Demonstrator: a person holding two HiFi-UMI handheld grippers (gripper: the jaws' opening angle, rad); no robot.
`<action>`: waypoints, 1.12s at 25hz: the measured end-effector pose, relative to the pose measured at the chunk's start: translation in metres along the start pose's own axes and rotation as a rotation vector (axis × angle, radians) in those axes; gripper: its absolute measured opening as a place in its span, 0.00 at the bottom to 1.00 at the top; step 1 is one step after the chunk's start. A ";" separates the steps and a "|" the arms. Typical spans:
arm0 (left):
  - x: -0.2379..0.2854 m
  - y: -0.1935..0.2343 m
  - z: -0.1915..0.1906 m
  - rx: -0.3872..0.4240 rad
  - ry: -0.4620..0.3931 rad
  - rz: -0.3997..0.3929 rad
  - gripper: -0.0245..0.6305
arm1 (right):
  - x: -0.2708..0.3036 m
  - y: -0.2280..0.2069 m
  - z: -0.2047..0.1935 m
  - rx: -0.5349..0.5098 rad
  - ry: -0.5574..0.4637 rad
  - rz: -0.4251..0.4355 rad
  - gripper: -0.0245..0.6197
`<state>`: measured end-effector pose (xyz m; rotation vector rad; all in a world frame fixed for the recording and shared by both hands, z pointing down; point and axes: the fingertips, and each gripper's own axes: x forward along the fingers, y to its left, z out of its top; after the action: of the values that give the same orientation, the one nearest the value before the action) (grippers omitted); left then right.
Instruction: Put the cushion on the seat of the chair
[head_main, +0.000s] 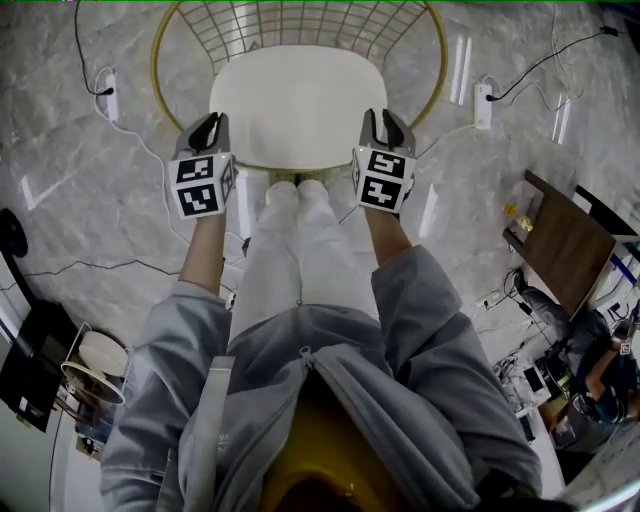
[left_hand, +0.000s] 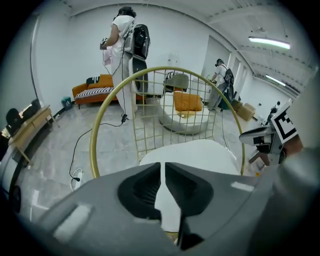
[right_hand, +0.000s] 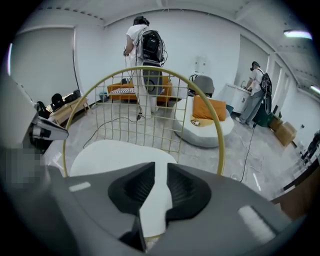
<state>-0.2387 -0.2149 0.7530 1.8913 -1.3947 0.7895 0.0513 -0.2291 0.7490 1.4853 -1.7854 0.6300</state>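
Note:
A white cushion (head_main: 300, 100) lies flat on the seat of the gold wire chair (head_main: 160, 60). My left gripper (head_main: 212, 125) hovers over the cushion's front left corner, its jaws almost together with nothing between them. Over the front right corner hangs my right gripper (head_main: 387, 122), with a narrow gap between its jaws and nothing held. In the left gripper view the cushion (left_hand: 200, 152) shows past the gripper (left_hand: 163, 167), with the grid backrest (left_hand: 165, 105) behind it. The right gripper view has the cushion (right_hand: 110, 152) beyond the gripper (right_hand: 161, 167), clear of the pads.
The chair stands on a marble floor with power strips (head_main: 483, 100) and cables (head_main: 108, 90) on either side. A wooden table (head_main: 560, 240) is at the right. Farther off are an orange sofa (left_hand: 95, 87), a white lounger with an orange pillow (right_hand: 207, 120) and two standing people (right_hand: 145, 50).

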 end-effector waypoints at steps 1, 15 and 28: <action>-0.009 -0.003 0.006 0.003 -0.006 -0.006 0.07 | -0.011 0.004 0.008 0.001 -0.009 0.012 0.11; -0.157 -0.092 0.134 0.081 -0.260 -0.066 0.05 | -0.166 -0.016 0.111 0.031 -0.194 0.047 0.04; -0.297 -0.138 0.243 0.175 -0.550 -0.049 0.05 | -0.310 -0.043 0.236 -0.027 -0.558 0.045 0.04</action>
<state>-0.1588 -0.2061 0.3537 2.3885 -1.6278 0.3846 0.0662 -0.2237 0.3573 1.7189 -2.2328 0.2140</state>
